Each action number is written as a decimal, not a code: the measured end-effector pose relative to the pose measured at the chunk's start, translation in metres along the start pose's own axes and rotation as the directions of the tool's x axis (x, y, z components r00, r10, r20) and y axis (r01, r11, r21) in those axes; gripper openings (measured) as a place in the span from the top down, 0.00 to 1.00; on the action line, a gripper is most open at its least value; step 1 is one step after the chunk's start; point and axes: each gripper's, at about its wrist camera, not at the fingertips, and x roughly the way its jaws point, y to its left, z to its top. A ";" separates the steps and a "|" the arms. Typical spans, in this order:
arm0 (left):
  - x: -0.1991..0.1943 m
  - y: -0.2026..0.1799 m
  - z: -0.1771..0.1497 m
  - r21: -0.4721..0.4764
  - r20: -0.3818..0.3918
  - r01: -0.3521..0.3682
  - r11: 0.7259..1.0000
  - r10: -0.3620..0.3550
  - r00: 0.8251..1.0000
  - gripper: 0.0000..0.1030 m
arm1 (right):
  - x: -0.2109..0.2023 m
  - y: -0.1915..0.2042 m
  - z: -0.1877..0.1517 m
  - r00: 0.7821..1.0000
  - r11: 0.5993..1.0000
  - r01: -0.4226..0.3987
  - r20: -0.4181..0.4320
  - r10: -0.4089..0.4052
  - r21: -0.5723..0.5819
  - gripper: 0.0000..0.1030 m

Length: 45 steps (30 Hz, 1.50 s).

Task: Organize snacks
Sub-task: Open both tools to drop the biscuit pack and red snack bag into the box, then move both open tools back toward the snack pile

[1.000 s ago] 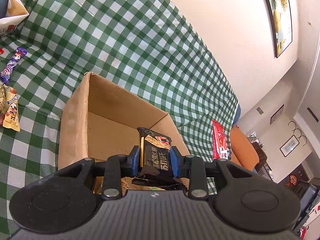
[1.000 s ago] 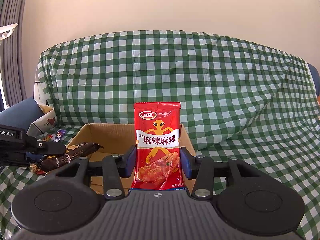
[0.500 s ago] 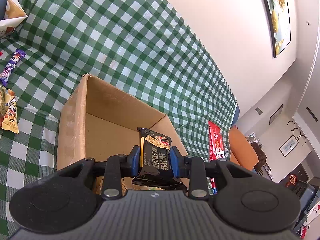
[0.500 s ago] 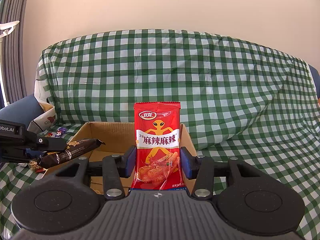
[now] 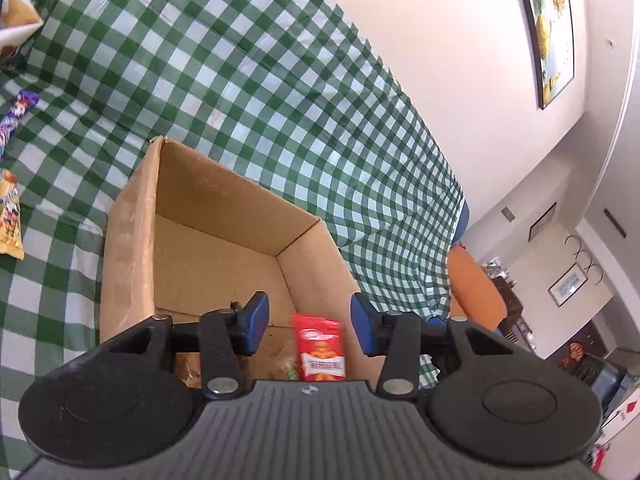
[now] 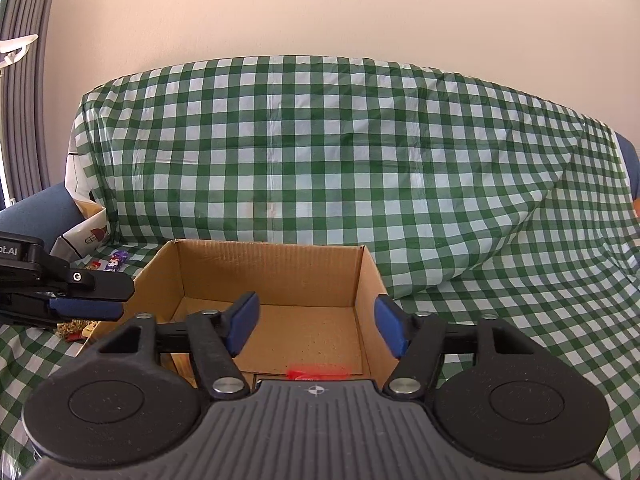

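Note:
An open cardboard box (image 5: 132, 240) stands on the green checked sofa cover; it also shows in the right wrist view (image 6: 160, 264). My left gripper (image 5: 306, 322) is open and empty above the box's near end. A red snack packet (image 5: 320, 348) lies inside the box below it. My right gripper (image 6: 316, 326) is open and empty over the box's near edge, and the red packet (image 6: 318, 373) shows blurred just under it. The left gripper (image 6: 86, 300) shows at the left of the right wrist view. The black snack bar is hidden.
Loose snacks lie on the cover left of the box: a purple bar (image 5: 16, 116) and a yellow packet (image 5: 10, 220). A white paper bag (image 6: 86, 228) stands at the sofa's left end. An orange cushion (image 5: 474, 292) sits to the right.
Both grippers have opened. The black snack bar has left my left gripper and the red packet has left my right gripper; the red packet now lies in the box.

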 end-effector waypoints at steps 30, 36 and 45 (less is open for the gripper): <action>-0.101 0.073 0.069 0.135 0.196 -0.398 0.908 0.369 0.909 0.65 | 0.022 0.065 0.008 0.993 0.987 -0.113 0.030 0.110 0.114 0.88; -0.107 0.142 0.071 -0.077 0.113 -0.523 0.849 0.528 0.842 0.65 | 0.027 0.087 0.005 0.984 0.980 -0.180 0.003 0.180 0.084 0.87; -0.063 0.166 0.083 -0.097 0.069 -0.621 0.777 0.628 0.775 0.12 | 0.038 0.115 0.008 0.961 0.956 -0.268 -0.036 0.274 0.118 0.87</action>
